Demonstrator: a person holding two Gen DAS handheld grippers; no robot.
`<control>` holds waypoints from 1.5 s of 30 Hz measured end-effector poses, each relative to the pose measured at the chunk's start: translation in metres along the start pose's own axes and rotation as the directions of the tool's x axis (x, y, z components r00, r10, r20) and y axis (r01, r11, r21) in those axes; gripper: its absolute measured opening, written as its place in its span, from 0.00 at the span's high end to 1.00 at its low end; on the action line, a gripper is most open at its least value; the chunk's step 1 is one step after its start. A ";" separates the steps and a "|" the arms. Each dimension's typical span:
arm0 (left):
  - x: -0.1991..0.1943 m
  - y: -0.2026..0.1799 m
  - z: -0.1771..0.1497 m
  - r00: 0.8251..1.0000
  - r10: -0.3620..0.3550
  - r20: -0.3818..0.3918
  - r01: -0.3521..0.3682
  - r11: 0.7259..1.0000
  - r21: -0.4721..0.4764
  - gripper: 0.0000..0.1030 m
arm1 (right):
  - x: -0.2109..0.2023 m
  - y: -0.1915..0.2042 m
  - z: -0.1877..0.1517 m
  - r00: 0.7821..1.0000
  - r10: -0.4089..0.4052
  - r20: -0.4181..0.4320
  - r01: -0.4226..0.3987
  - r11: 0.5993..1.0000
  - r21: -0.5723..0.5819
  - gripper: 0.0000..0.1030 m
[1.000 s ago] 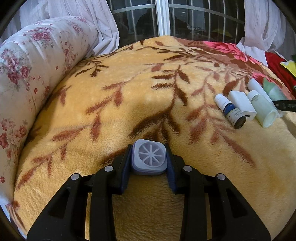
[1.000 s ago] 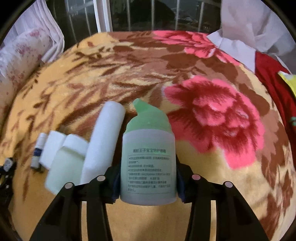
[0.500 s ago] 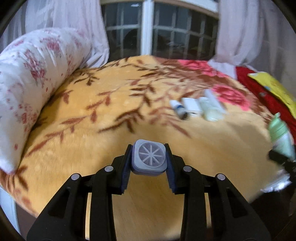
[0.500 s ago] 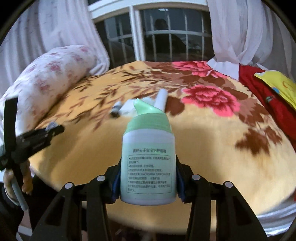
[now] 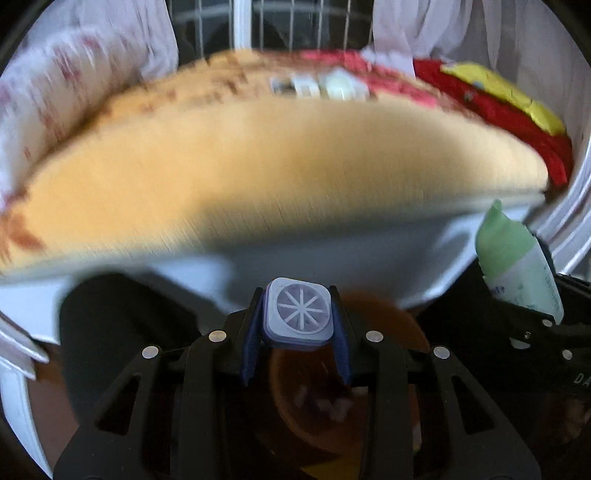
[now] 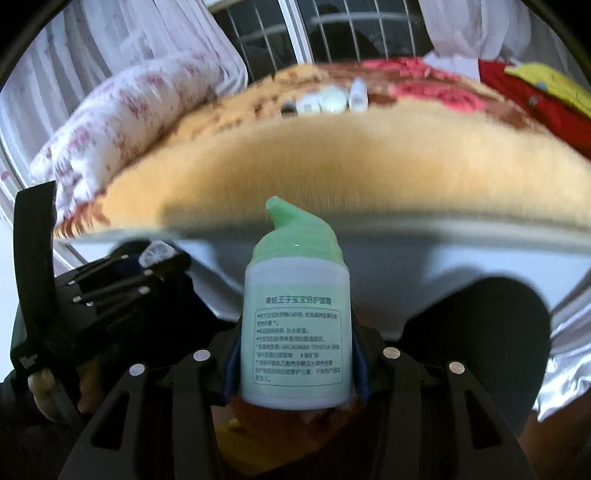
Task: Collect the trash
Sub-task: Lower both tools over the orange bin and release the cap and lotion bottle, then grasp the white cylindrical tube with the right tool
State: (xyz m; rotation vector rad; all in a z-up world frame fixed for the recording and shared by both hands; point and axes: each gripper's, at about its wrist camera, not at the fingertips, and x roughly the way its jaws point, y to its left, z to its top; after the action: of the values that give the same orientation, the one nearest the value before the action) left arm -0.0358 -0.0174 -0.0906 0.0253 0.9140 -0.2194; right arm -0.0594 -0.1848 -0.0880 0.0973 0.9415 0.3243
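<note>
My left gripper (image 5: 298, 325) is shut on a small grey square cap (image 5: 298, 312) with a star pattern, held below the bed's front edge over an orange bin (image 5: 332, 402). My right gripper (image 6: 295, 363) is shut on a pale green pump bottle (image 6: 295, 325), upright; the bottle also shows in the left wrist view (image 5: 517, 258) at the right. Several small white bottles (image 6: 332, 99) lie in a row on the orange blanket (image 6: 351, 166) far back; they also show in the left wrist view (image 5: 321, 85).
A floral bolster (image 6: 122, 122) lies along the bed's left side. Red and yellow cloth (image 5: 498, 99) lies at the right. A barred window (image 6: 332, 33) and white curtains stand behind. A white sheet (image 5: 314, 251) hangs below the blanket edge.
Both grippers have pulled back from the bed and dropped below its front edge, each still holding its item. The orange bin has come into view under the left gripper.
</note>
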 end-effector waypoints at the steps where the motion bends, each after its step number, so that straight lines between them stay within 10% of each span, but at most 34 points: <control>1: 0.007 -0.002 -0.004 1.000 -0.010 -0.026 0.011 1.000 0.005 0.69 | 0.004 -0.001 -0.004 1.000 0.006 -0.017 -0.006 1.000 0.012 0.55; 14: 0.040 0.000 -0.016 0.984 -0.034 -0.177 0.032 0.999 -0.014 0.66 | 0.034 -0.010 -0.015 0.990 0.007 -0.140 0.003 0.997 0.075 0.52; 16: 0.042 -0.004 -0.019 0.981 -0.018 -0.191 0.017 1.000 -0.005 0.46 | 0.032 -0.011 -0.015 0.991 0.000 -0.132 0.010 0.997 0.081 0.42; 28: 0.020 0.006 -0.005 0.995 -0.001 -0.104 -0.002 1.000 -0.028 0.35 | -0.005 -0.014 0.004 1.000 -0.026 -0.003 0.026 0.997 0.066 0.38; 38: -0.023 0.028 0.054 0.994 0.016 0.104 -0.010 0.998 -0.062 0.29 | -0.016 -0.048 0.147 0.992 -0.005 0.124 -0.001 0.999 0.047 0.37; 45: -0.007 0.041 0.093 0.991 0.009 0.131 0.010 0.990 -0.142 0.28 | 0.071 -0.093 0.282 0.999 0.019 0.050 -0.028 0.980 0.196 0.43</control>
State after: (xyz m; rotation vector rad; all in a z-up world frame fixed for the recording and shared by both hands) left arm 0.0407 0.0134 -0.0315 -0.1200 0.7961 -0.1539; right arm 0.2278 -0.2340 0.0022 0.2964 0.9241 0.2493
